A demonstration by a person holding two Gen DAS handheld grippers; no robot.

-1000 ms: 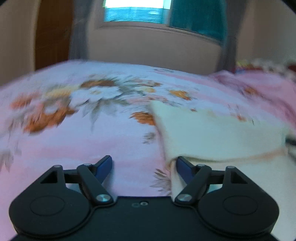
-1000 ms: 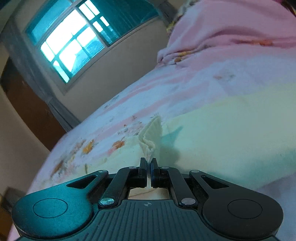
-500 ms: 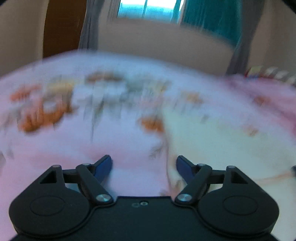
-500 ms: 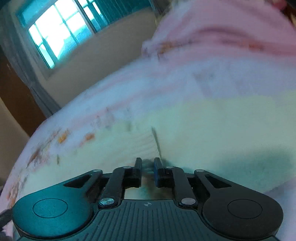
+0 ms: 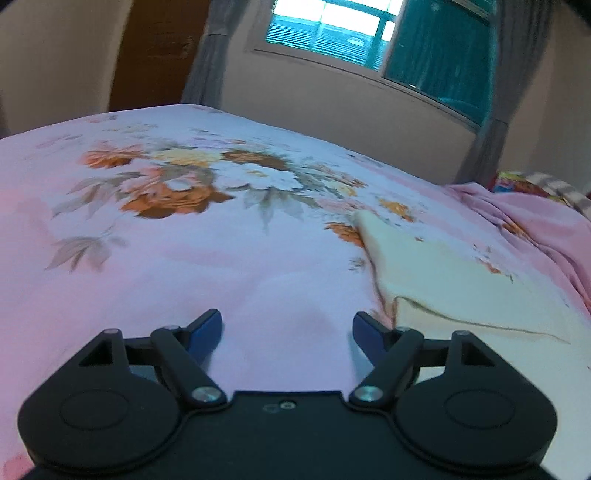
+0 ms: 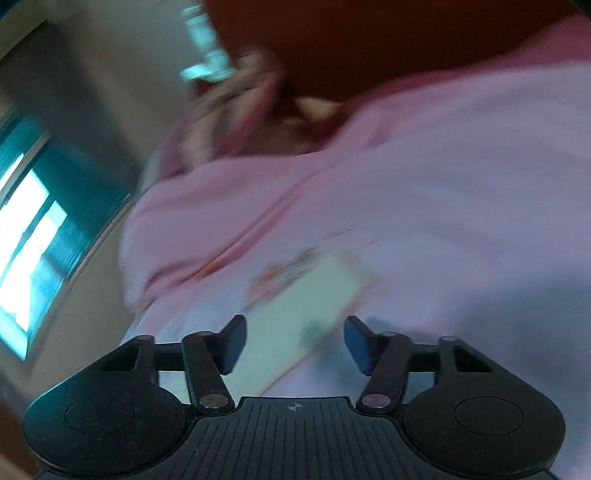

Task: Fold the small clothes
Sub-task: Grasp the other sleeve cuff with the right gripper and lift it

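A cream cloth (image 5: 443,280) lies folded on the pink floral bedsheet (image 5: 177,236), to the right in the left wrist view. My left gripper (image 5: 287,328) hovers open over bare sheet just left of the cloth's near corner, nothing between its fingers. In the blurred right wrist view the cream cloth (image 6: 295,317) lies flat on the sheet ahead of my right gripper (image 6: 293,339). Its jaws are opening, and the pads stand apart from the cloth, which shows below the gap.
A rumpled pink blanket (image 5: 535,236) lies at the right of the bed, with a patterned pillow (image 5: 532,184) behind it. A window (image 5: 351,33) with teal curtains sits in the far wall. A brown headboard (image 6: 369,44) stands beyond the bed in the right wrist view.
My right gripper let go of the cloth's corner, opened, and swung fast to the right while rolling. My left gripper shifted left, off the cloth's edge, staying open.
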